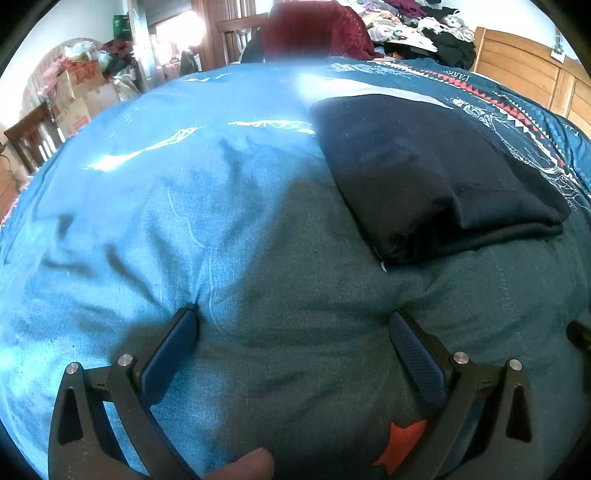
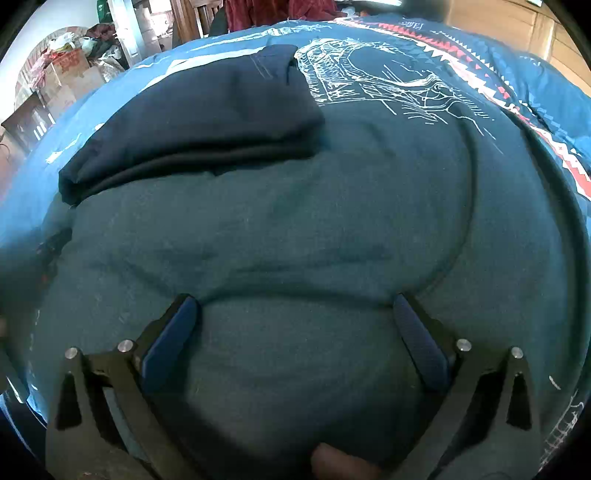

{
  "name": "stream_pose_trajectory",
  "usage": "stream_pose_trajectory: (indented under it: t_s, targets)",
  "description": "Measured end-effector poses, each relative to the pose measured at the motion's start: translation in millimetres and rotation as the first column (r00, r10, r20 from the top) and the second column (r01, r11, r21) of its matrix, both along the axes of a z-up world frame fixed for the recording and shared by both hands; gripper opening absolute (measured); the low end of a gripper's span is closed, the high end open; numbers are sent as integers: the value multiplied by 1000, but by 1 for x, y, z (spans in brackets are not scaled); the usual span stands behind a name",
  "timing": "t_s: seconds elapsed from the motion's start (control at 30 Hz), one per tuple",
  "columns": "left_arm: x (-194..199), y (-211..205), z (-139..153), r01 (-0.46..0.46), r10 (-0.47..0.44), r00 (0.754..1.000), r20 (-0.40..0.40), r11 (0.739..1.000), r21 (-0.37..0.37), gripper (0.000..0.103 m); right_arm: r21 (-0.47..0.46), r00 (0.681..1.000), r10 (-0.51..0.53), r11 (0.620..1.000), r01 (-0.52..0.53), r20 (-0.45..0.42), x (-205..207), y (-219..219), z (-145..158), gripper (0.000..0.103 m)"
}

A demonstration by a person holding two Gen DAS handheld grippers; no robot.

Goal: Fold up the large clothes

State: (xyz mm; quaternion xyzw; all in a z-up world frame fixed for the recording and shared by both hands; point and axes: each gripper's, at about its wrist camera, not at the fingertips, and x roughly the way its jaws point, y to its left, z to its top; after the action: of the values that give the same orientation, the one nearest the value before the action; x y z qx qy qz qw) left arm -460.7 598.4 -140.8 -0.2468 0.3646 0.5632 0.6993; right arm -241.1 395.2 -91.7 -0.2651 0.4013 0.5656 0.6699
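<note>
Fingers come first in both views: we see the left gripper with its two black arms spread wide apart, the blue textured pads facing each other across a broad stretch of cloth, nothing held between them. Our right gripper stands the same way, fingers well apart, pads pressed down onto fabric at their tips. A fingertip shows at the bottom edge of the left view, and another blurred one at the bottom of the right view.

Under both grippers lies the dark teal garment, a matte, soft, slightly fuzzy knit spread flat on the bed, with shallow creases and a long curved fold line along its right side. In the left view its left edge meets the lighter blue bedcover, a smoother woven cloth, puckered where the left finger dents it. A red-orange star shape shows near the right finger there.

Beyond the teal garment rests a folded navy garment, a thick rectangular bundle with stacked layered edges, touching the teal one's far edge. Farther on, the bedcover carries white line drawings and a red and white triangle band. A wooden headboard, heaped clothes and cardboard boxes stand at the back.
</note>
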Motion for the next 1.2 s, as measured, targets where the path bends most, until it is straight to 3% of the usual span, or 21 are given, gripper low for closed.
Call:
stream_pose_trajectory:
  t_s: [1.2]
  targets:
    - [1,1,2,-3,3,1000,15,1000,-7,103,-2,1000,-20,1000,20,10,1,6,1,103]
